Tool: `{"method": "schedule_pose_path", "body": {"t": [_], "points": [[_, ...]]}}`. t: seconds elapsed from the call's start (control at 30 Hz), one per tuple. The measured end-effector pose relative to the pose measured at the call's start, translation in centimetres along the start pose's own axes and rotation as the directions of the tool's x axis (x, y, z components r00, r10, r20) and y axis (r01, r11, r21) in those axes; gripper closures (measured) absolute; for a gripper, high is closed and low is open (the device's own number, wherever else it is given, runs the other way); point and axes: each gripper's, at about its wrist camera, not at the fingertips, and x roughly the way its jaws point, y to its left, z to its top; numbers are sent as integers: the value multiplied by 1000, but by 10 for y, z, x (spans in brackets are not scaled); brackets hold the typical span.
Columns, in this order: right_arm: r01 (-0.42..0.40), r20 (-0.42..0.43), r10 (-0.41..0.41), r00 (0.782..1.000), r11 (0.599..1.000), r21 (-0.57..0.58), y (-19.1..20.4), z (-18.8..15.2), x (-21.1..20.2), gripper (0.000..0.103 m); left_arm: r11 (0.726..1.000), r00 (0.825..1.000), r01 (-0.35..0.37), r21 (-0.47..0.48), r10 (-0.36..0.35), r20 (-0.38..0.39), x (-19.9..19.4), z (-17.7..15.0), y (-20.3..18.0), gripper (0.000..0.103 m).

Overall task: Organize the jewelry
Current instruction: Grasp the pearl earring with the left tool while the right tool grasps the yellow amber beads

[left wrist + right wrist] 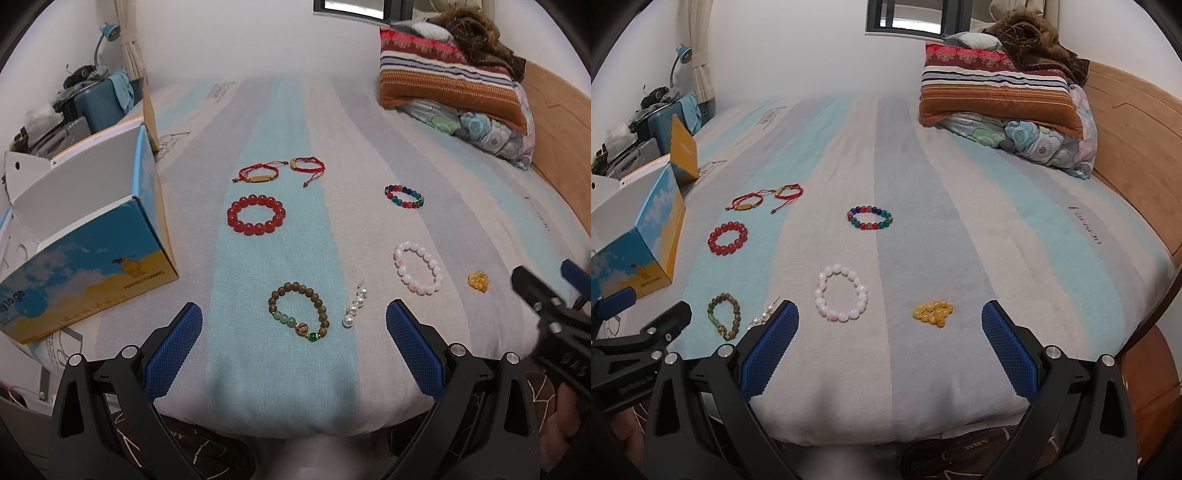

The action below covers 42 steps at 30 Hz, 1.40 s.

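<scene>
Eight pieces of jewelry lie on the striped bed sheet (369, 122), all apart from each other. In the right wrist view the pearl string (761, 316) is partly hidden behind the left finger of the right gripper (889, 334), and the wooden bead bracelet (724, 316) looks squeezed near the lower left of the frame. The yellow bead cluster (933, 312) is too small to see how its beads join.

In the left wrist view the wooden bead bracelet (299, 312) and the pearl string (354, 307) lie low in the centre, between the fingers of the left gripper (293, 334) and a little ahead of them. The pink bracelet (417, 266) and yellow bead cluster (478, 281) are at right, the multicolour bracelet (403, 196) above them. The red bead bracelet (256, 213) and two red cord bracelets (280, 170) sit higher in the centre.

Both grippers have their fingers spread wide and hold nothing. The open cardboard box (88, 236) stands at left, cut off by the frame edge. Pillows (450, 85) are piled at upper right.
</scene>
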Motion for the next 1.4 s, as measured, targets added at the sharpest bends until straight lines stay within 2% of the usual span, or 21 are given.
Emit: {"method": "schedule_pose_path", "body": {"t": [0.27, 0.5, 0.63, 0.73, 0.83, 0.93, 1.07, 1.23, 1.4], "points": [[19, -44, -17, 999, 999, 38, -20, 22, 11, 8, 998, 995, 61, 33, -58, -83, 18, 19, -15, 6], [40, -105, -38, 994, 999, 19, -26, 32, 32, 8, 996, 986, 68, 51, -59, -153, 42, 33, -24, 6], [47, -150, -44, 988, 999, 20, -32, 36, 51, 8, 990, 976, 81, 115, -55, -212, 58, 40, -38, 6], [40, -190, -32, 981, 998, 38, -39, 33, 68, 8, 985, 960, 98, 141, -56, -274, 76, 43, -46, 6], [35, -232, -23, 972, 998, 51, -44, 29, 85, 14, 979, 939, 144, 143, -90, -332, 90, 42, -52, 6], [28, -274, -9, 962, 998, 64, -49, 23, 104, 17, 972, 919, 188, 141, -124, -374, 101, 42, -57, 6], [25, -306, -3, 952, 998, 66, -51, 19, 121, 23, 967, 898, 209, 145, -131, -419, 117, 39, -65, 6], [17, -329, 8, 944, 997, 73, -54, 17, 134, 27, 955, 879, 233, 182, -127, -459, 131, 36, -78, 13], [13, -387, 18, 922, 997, 77, -56, 10, 155, 41, 951, 862, 236, 202, -109, -495, 140, 31, -82, 25]]}}
